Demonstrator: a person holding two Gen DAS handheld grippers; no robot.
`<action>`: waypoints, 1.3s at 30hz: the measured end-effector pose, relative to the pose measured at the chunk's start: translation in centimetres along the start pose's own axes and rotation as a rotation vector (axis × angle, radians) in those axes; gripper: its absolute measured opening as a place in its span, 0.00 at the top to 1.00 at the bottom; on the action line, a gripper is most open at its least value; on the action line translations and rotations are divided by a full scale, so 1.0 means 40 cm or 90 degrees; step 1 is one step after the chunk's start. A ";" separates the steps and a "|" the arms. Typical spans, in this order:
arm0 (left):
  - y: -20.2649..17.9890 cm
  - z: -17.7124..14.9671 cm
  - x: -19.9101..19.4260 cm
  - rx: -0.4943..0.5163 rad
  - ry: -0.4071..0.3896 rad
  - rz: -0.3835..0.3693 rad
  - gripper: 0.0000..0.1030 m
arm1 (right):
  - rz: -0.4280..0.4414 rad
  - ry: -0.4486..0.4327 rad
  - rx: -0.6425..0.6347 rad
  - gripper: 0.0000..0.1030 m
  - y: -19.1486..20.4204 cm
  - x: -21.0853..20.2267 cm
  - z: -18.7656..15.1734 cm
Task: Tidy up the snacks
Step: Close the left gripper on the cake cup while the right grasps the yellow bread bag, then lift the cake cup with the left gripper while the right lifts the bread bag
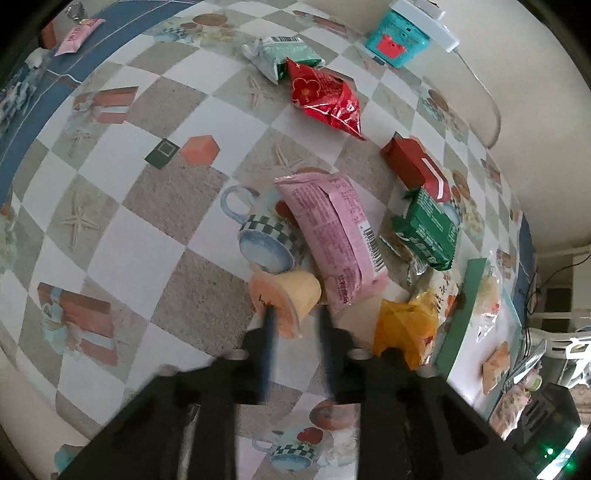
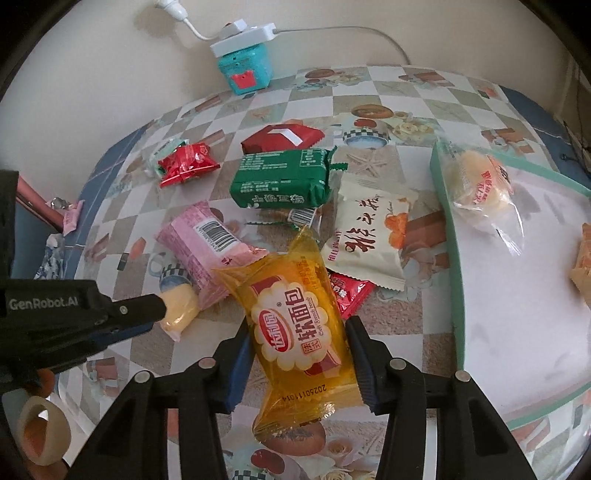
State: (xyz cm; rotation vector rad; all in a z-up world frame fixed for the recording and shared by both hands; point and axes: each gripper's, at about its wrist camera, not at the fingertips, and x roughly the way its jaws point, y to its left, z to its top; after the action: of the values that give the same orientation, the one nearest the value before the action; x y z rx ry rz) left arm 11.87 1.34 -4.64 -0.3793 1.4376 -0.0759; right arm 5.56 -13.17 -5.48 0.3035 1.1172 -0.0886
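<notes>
My right gripper (image 2: 299,332) is shut on a yellow soft-bread packet (image 2: 295,325), held between both fingers just above the table; it also shows in the left wrist view (image 1: 402,325). My left gripper (image 1: 295,314) straddles a small orange jelly cup (image 1: 284,299) lying on its side, its fingers at the cup's sides; in the right wrist view the cup (image 2: 179,310) sits at that gripper's tip (image 2: 147,310). Around lie a pink packet (image 2: 199,247), a green packet (image 2: 280,177), a white packet (image 2: 369,236), a red box (image 2: 284,136) and a red pouch (image 2: 188,162).
A white tray with a green rim (image 2: 452,236) at the right holds a clear-wrapped bun (image 2: 480,188) and another snack (image 2: 581,266). A teal box (image 2: 245,70) with a white power strip stands at the wall. A small pink packet (image 1: 77,35) lies at the far edge.
</notes>
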 end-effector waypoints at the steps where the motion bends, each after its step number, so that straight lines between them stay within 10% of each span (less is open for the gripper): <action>1: -0.003 0.000 0.001 0.005 -0.002 0.006 0.42 | 0.000 0.001 0.001 0.50 -0.001 0.001 0.000; 39: 0.013 0.026 0.093 -0.002 -0.019 0.085 0.52 | 0.020 0.024 0.028 0.51 -0.031 0.018 -0.004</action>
State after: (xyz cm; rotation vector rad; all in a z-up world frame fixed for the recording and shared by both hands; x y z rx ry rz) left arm 13.33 1.02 -8.24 -0.2855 1.4298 0.0405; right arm 5.47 -14.27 -6.41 0.3632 1.1484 -0.0802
